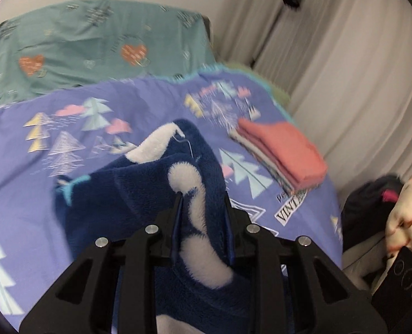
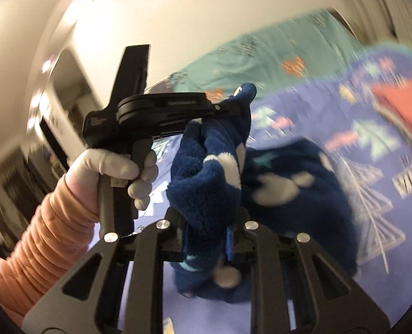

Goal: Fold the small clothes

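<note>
Both claws grip the same navy fleece garment (image 1: 155, 183), a plush piece with white blotches, held up off the bed above the purple tree-print bedspread (image 1: 33, 183). The left claw (image 1: 203, 203) is clamped on a bunched edge of it, fleece filling the gap between its 2 fingers. The right claw (image 2: 210, 222) is likewise closed on a thick wad of the fabric, and in the right wrist view the left claw (image 2: 233, 108) shows just above, pinching the garment's upper end, with a gloved hand (image 2: 122, 172) and peach sleeve (image 2: 47, 222) behind it.

Relative to the garment, a folded stack topped by a coral piece (image 1: 283, 153) lies on the bedspread to the right in the left wrist view, near the bed's edge; a teal heart-print pillow (image 1: 94, 41) lies beyond.

The garment looks crumpled, not spread (the step seems to be lifting it to shake it flat). The risks, as I judge them:
- Each claw holds a wad, not a clean corner, so the piece may hang twisted and fold unevenly.
- Thick, slippery fleece could slide out of a claw during a quick swing; both views are motion-blurred.
- A wide swing could knock the folded stack.
</note>
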{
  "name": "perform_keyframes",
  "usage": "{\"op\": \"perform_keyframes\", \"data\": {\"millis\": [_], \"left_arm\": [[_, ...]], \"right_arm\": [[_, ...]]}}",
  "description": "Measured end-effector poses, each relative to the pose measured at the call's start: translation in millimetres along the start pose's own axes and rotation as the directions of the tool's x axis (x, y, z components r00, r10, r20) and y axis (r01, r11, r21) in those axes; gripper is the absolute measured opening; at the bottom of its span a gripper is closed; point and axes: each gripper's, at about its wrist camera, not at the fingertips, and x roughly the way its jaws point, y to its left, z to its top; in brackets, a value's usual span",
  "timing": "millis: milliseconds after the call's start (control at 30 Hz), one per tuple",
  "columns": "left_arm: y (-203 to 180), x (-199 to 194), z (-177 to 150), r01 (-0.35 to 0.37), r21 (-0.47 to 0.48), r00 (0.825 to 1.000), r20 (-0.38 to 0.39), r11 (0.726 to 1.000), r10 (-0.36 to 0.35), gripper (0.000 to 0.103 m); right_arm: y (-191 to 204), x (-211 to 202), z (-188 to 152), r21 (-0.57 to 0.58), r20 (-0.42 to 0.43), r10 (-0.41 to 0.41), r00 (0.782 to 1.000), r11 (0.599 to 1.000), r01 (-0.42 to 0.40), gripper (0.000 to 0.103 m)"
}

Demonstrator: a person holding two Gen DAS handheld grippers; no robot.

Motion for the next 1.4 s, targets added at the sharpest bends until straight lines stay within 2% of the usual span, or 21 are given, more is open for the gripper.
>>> {"op": "perform_keyframes", "data": {"millis": [100,200,267,400,433,467,533,600,667,700,733,800,867,900,967,1100,1200,1267,1300,1333,1400], "left_arm": [[-22,55,-7,0.001,0.054,0.996,-0.088,0.999,0.003,0.027],[-32,102,-23,0.022,0.048,0.983,-0.183,0.999,-0.013,0.032],[-38,113,-29,0.035,0.056,0.979,-0.200,0.998,-0.023,0.034],[-58,113,-33,0.034,0.139,0.982,-0.191,0.990,-0.007,0.050],[-59,112,-33,0.027,0.153,0.982,-0.187,0.988,0.002,0.050],[-60,111,-34,0.020,0.164,0.983,-0.184,0.986,0.010,0.050],[-60,110,-33,0.021,0.164,0.985,-0.174,0.986,0.008,0.050],[-57,108,-32,0.021,0.155,0.986,-0.167,0.988,0.005,0.050],[-59,109,-32,0.016,0.156,0.986,-0.164,0.988,0.010,0.051],[-59,108,-31,0.010,0.157,0.987,-0.163,0.987,0.016,0.052],[-60,106,-30,0.005,0.156,0.987,-0.157,0.988,0.020,0.052],[-60,89,-24,0.017,0.147,0.993,-0.120,0.989,0.001,0.052],[-61,58,-14,0.025,0.164,0.999,-0.041,0.986,-0.019,0.054],[-60,48,-12,0.015,0.179,1.000,-0.013,0.984,-0.012,0.058],[-53,19,-7,-0.038,0.210,0.999,0.043,0.977,0.029,0.060],[-27,-7,-16,-0.105,0.220,0.994,0.046,0.970,0.097,0.060],[-5,11,-38,-0.137,0.221,0.987,-0.052,0.966,0.152,0.060],[-1,29,-52,-0.169,0.257,0.979,-0.065,0.951,0.192,0.062],[-3,43,-61,-0.223,0.312,0.964,-0.070,0.924,0.257,0.062],[-4,50,-63,-0.242,0.329,0.957,-0.073,0.913,0.280,0.062],[-2,55,-60,-0.236,0.298,0.960,-0.080,0.925,0.270,0.063]], "right_arm": [[-51,-10,-9,0.139,-0.033,0.005,0.999,0.990,-0.001,0.019],[-100,-8,-29,0.292,-0.104,0.023,0.994,0.956,0.008,0.019],[-120,-7,-46,0.356,-0.139,0.039,0.990,0.934,0.013,0.020],[-135,-9,-57,0.390,-0.145,0.092,0.985,0.920,-0.028,0.026],[-134,-10,-55,0.377,-0.146,0.095,0.985,0.926,-0.034,0.033],[-134,-9,-53,0.367,-0.151,0.095,0.984,0.930,-0.034,0.047],[-131,-7,-49,0.355,-0.158,0.117,0.980,0.933,-0.054,0.059],[-128,-4,-44,0.371,-0.155,0.157,0.975,0.924,-0.089,0.059],[-125,-1,-38,0.380,-0.150,0.159,0.976,0.920,-0.092,0.056],[-124,2,-36,0.373,-0.153,0.135,0.979,0.925,-0.070,0.048],[-124,4,-35,0.360,-0.167,0.090,0.982,0.933,-0.025,0.036],[-127,0,-36,0.394,-0.138,0.116,0.984,0.918,-0.053,0.028],[-126,-13,-35,0.372,-0.098,0.103,0.990,0.927,-0.060,0.021],[-126,-17,-32,0.349,-0.086,0.090,0.992,0.935,-0.055,0.021],[-123,-23,-30,0.321,-0.075,0.079,0.994,0.946,-0.051,0.020],[-129,-34,-36,0.284,-0.063,0.010,0.998,0.959,0.008,0.020],[-155,-12,-52,0.338,-0.161,-0.001,0.987,0.939,0.056,0.024],[-161,-5,-61,0.374,-0.175,0.039,0.984,0.927,0.030,0.029],[-157,-6,-60,0.355,-0.170,0.036,0.985,0.934,0.027,0.031],[-150,-8,-58,0.319,-0.169,0.015,0.986,0.947,0.040,0.034],[-142,-12,-53,0.262,-0.167,-0.034,0.985,0.962,0.078,0.035]]}}
